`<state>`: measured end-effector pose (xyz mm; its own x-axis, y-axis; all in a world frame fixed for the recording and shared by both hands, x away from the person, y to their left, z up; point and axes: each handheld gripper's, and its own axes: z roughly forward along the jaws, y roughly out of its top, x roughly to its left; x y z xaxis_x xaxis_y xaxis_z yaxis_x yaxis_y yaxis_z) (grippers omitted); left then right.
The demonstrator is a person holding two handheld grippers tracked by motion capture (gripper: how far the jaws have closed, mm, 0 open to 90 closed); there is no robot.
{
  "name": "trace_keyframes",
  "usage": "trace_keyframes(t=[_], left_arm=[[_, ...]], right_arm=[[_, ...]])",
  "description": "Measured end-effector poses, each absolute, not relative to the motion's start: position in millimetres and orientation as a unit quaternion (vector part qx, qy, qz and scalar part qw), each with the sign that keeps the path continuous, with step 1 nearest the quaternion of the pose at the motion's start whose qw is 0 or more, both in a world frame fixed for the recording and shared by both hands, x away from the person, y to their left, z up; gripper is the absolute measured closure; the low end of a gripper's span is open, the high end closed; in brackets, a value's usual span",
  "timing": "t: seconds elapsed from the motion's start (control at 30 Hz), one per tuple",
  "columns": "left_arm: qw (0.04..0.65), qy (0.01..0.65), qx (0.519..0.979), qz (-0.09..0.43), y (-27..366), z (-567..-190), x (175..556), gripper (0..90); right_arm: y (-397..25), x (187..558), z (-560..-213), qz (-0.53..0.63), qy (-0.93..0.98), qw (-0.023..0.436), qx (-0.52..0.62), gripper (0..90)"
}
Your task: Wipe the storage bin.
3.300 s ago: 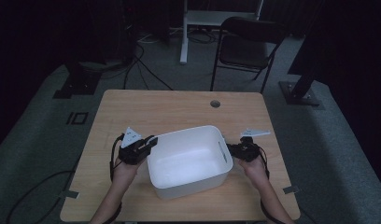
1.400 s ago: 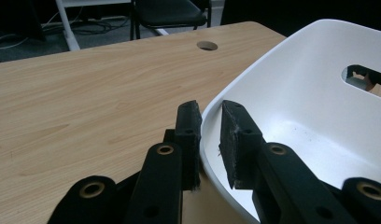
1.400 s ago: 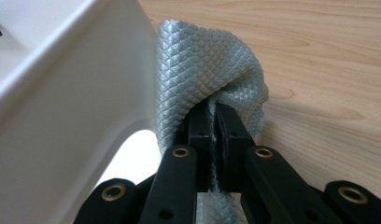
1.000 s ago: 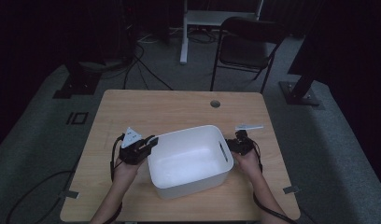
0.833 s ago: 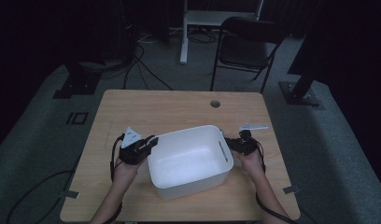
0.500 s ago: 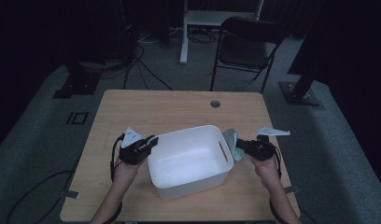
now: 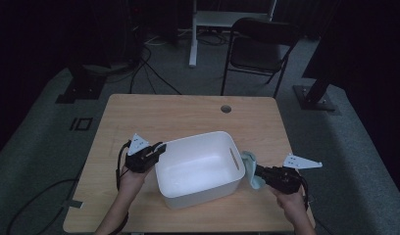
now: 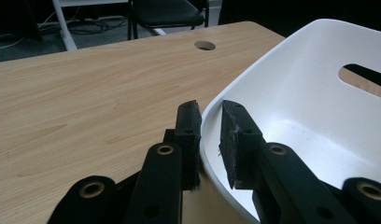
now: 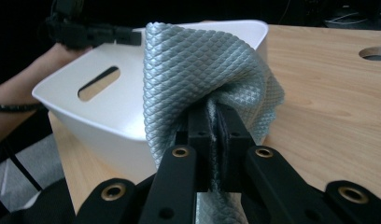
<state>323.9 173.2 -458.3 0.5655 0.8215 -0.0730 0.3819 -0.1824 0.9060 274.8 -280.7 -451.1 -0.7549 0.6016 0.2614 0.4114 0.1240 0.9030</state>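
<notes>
Looking from the high view: left gripper (image 7: 156,149) sits at the white bin (image 7: 200,169) rim, right gripper (image 7: 259,174) holds a grey cloth (image 7: 249,169) just outside the opposite wall.

Left gripper view: fingers (image 8: 188,123) straddle the rim (image 8: 212,121), a gap visible on the inner side, so not yet clamped.

Right gripper view: fingers (image 9: 200,126) are pinched on the cloth (image 9: 198,65), which bunches above them. My read: clamp the rim firmly, lift the cloth over the wall before wiping.

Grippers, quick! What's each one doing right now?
Left gripper: jaws astride the rim of the white tub; a slight gap shows.
Right gripper: shut on the grey cloth, beside the tub.
</notes>
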Motion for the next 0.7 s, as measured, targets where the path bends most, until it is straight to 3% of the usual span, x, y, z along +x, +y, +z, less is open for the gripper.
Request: trace_keyframes(t=[0.7], left_arm=[[0.490,0.412,0.734,0.225,170,-458,323,78.2]], right_arm=[[-267,281,-492,0.544,0.748,0.057,0.376,86.1]])
